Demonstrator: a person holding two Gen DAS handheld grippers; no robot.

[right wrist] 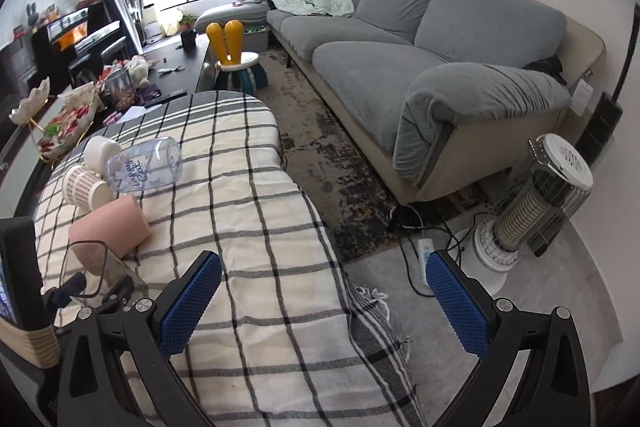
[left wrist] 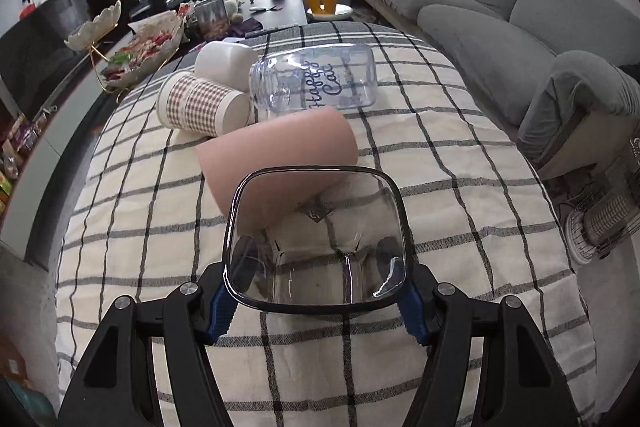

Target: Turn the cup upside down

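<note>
My left gripper (left wrist: 316, 311) is shut on a clear square glass cup (left wrist: 316, 239), its dark-rimmed mouth turned toward the camera, held just above the checked tablecloth (left wrist: 460, 227). The held cup also shows in the right wrist view (right wrist: 86, 269) at the lower left. A pink cup (left wrist: 276, 163) lies on its side right behind it. My right gripper (right wrist: 324, 303) is open and empty, over the table's right edge.
Lying on the cloth behind: a checked paper cup (left wrist: 200, 105), a white cup (left wrist: 226, 61) and a clear "Happy Cat" jar (left wrist: 316, 79). A snack tray (left wrist: 140, 51) stands at the left. A grey sofa (right wrist: 420, 39) and a heater (right wrist: 532, 203) are at the right.
</note>
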